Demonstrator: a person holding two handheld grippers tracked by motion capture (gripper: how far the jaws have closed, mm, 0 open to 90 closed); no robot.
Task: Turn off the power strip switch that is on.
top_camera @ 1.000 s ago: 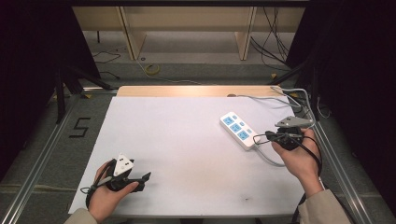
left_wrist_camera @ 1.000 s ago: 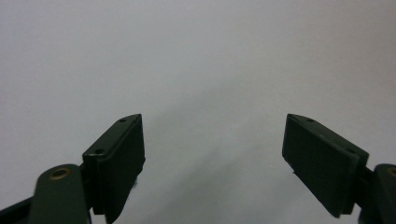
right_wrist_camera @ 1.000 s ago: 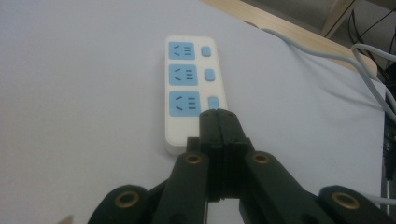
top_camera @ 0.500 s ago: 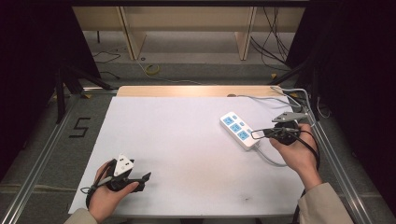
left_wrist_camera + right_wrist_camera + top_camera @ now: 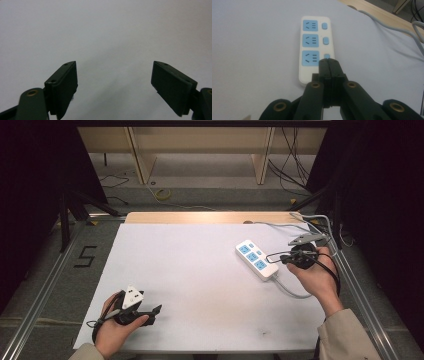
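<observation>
We see one table (image 5: 200, 285) bearing one power strip (image 5: 256, 259) with three blue sockets and three switches, at its right side. Our right gripper (image 5: 328, 65), jaws pressed together and empty, tips over the strip's nearest switch (image 5: 326, 56). Our left gripper (image 5: 113, 82) gapes wide, empty, far off near the table's left corner.

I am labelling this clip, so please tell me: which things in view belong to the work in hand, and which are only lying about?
Belong to the work:
- power strip, white with blue sockets
- its switch nearest the right gripper, whose jaws are closed
- its grey cable

Lying about:
- left gripper, open over the bare white table
- yellow coil on the floor
</observation>
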